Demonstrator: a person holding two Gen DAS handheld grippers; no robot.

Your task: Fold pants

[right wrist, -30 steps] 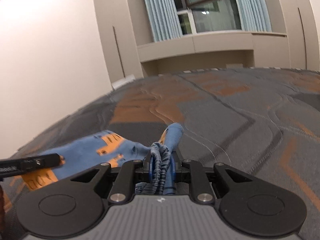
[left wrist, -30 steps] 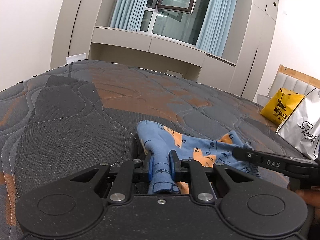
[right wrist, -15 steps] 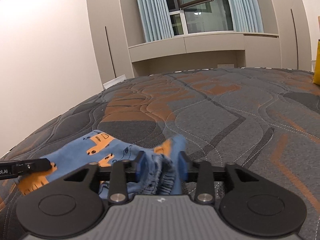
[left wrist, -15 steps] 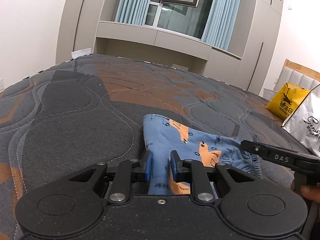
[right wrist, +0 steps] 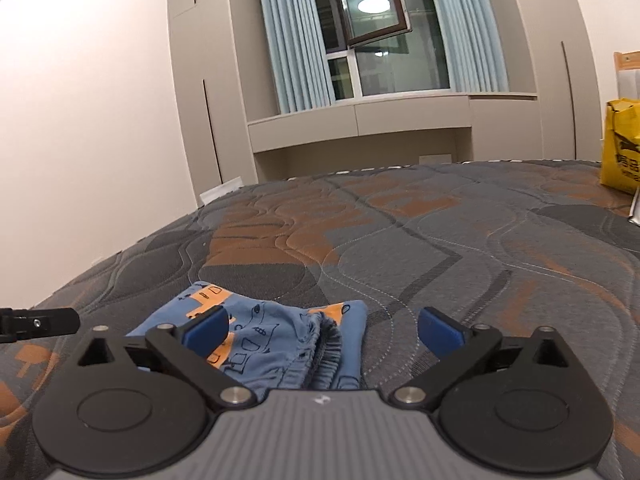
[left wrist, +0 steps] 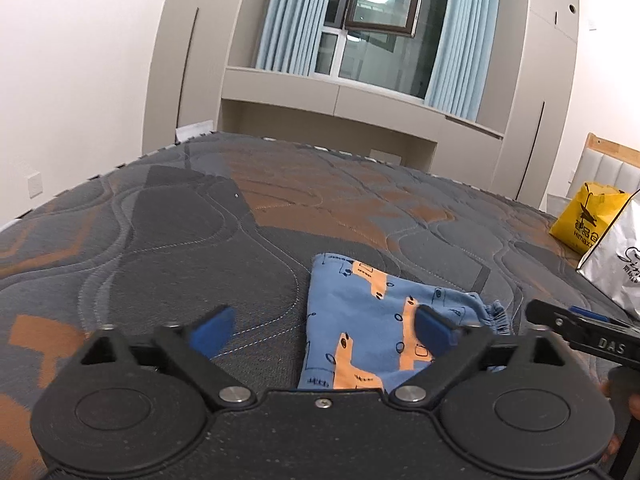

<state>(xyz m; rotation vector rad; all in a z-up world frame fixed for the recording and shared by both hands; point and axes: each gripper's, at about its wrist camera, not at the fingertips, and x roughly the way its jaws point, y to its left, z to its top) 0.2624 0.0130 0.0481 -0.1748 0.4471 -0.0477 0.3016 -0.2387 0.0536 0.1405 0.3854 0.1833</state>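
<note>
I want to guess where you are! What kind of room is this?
Probably a bedroom: a big quilted mattress, a padded headboard, tall wardrobes and blue curtains by the window.

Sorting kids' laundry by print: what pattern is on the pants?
The pants are blue with orange shapes and dark line doodles; clearest in the left wrist view.

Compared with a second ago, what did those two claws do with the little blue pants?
Both let go. The left claw and right claw each pinched a bunch of the pants a second ago; now both are open and the fabric lies flat on the mattress. The yellow bag has not moved.
</note>
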